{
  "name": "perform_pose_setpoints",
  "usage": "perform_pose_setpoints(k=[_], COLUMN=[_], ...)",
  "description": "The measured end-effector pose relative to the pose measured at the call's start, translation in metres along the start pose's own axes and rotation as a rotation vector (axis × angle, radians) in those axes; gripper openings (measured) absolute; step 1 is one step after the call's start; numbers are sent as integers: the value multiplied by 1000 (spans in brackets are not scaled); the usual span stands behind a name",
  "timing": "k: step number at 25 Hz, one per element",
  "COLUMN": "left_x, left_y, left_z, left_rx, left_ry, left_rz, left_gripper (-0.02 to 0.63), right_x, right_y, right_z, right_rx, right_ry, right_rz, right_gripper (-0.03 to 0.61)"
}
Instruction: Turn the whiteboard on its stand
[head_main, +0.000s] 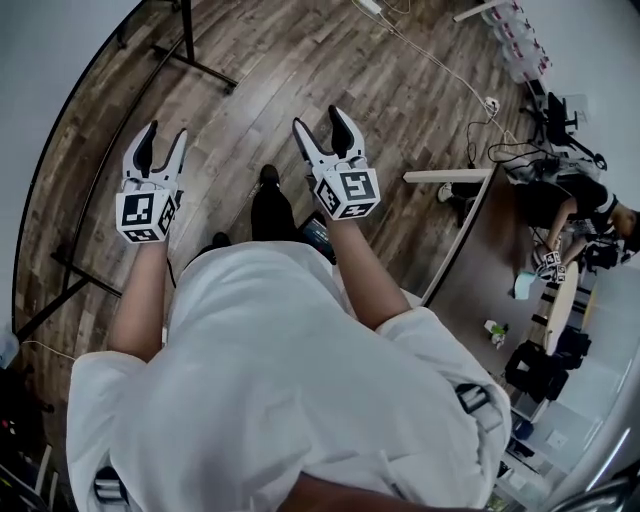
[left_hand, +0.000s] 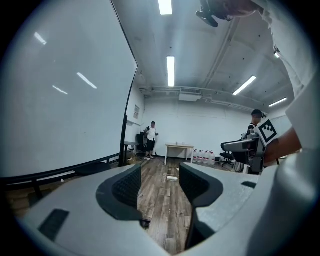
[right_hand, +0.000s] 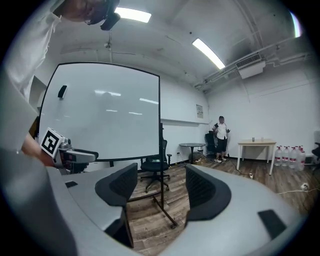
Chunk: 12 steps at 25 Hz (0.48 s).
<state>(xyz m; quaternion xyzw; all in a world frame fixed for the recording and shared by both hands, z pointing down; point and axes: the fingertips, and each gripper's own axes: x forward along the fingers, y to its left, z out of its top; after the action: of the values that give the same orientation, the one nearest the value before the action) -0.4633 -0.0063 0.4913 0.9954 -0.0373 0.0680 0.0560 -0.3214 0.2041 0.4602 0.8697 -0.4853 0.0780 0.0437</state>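
The whiteboard (head_main: 40, 90) is a large white panel in a black frame along the left of the head view, with its stand's black feet (head_main: 205, 68) on the wood floor. It fills the left of the left gripper view (left_hand: 65, 100) and stands ahead in the right gripper view (right_hand: 105, 115). My left gripper (head_main: 165, 140) is held out near the board, open and holding nothing (left_hand: 160, 182). My right gripper (head_main: 320, 125) is open too, with only floor between its jaws (right_hand: 157, 187). Neither touches the board.
A black office chair (right_hand: 155, 167) sits by the stand's foot bar (right_hand: 164, 212). A person (left_hand: 150, 137) stands at the far wall near a table (left_hand: 179, 150) and water jugs (left_hand: 202, 156). A desk (head_main: 480, 250) and a floor cable (head_main: 430, 60) lie to my right.
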Motion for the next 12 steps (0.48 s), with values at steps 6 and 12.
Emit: perform_pose_setpoints(k=[6,12], left_x=[78,174], left_y=[12,10], left_z=[12,50], left_rx=[4,25], left_ry=[23,3], left_rz=[63,106], left_gripper=[219,219], right_x=[73,145], right_y=[-64,-136], right_z=[6,26], right_rx=[28,58], right_ry=[-12,-9], right_rz=[48,134], right_gripper=[295,290])
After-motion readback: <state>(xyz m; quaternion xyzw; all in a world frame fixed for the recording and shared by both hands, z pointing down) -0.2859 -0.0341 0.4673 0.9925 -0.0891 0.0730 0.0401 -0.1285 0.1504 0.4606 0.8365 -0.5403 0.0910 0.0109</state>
